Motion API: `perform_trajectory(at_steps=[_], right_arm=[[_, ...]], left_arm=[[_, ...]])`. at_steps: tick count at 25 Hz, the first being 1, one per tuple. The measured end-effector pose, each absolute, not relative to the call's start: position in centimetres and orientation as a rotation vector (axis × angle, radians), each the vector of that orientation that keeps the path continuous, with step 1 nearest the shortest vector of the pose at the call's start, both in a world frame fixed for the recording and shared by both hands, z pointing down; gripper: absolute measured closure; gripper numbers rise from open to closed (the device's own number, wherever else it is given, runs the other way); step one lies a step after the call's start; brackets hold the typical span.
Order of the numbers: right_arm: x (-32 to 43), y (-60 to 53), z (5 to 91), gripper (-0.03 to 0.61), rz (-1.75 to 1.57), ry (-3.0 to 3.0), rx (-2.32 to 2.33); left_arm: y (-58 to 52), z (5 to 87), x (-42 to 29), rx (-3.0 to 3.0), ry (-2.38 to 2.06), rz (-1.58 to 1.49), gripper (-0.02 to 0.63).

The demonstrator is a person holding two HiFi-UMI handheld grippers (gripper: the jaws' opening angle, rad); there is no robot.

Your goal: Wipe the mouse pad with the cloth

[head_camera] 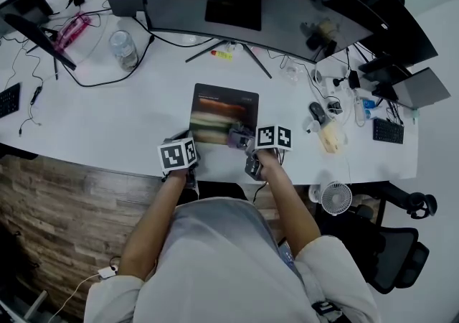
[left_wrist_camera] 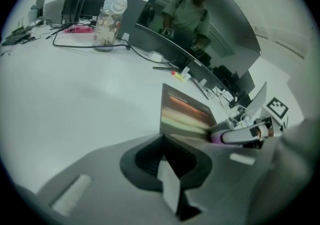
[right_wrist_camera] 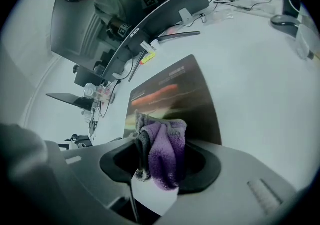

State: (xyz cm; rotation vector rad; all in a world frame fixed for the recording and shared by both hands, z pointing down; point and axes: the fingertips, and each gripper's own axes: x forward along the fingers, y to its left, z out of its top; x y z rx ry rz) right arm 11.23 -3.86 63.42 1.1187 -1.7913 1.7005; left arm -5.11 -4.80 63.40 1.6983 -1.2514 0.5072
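White desk (head_camera: 129, 124), cloth (right_wrist_camera: 165, 151) clamped in right gripper (right_wrist_camera: 152, 171)

I log the cloth (right_wrist_camera: 162, 156) as purple-grey, fluffy terry pile. The mouse pad (right_wrist_camera: 175, 99) is dark, smooth and matt. The table (head_camera: 129, 120) is white, smooth, faintly glossy. The floor (head_camera: 50, 207) at lower left is wood-grained.

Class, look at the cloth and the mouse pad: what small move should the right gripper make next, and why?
Probably sweep the right gripper forward across the mouse pad. Its jaws are shut on the purple cloth, which sits at the pad's near edge; most of the pad lies ahead, and the left gripper seems to hold its near left corner.
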Motion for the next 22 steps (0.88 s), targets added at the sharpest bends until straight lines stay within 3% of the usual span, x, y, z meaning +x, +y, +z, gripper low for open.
perform_trajectory(at_steps=[22], right_arm=[[17.5, -2.7, 63.6, 0.373, 1.764, -1.756, 1.247]], left_arm=[[-4.8, 63.4, -5.1, 1.693, -1.232, 0.494, 0.614]])
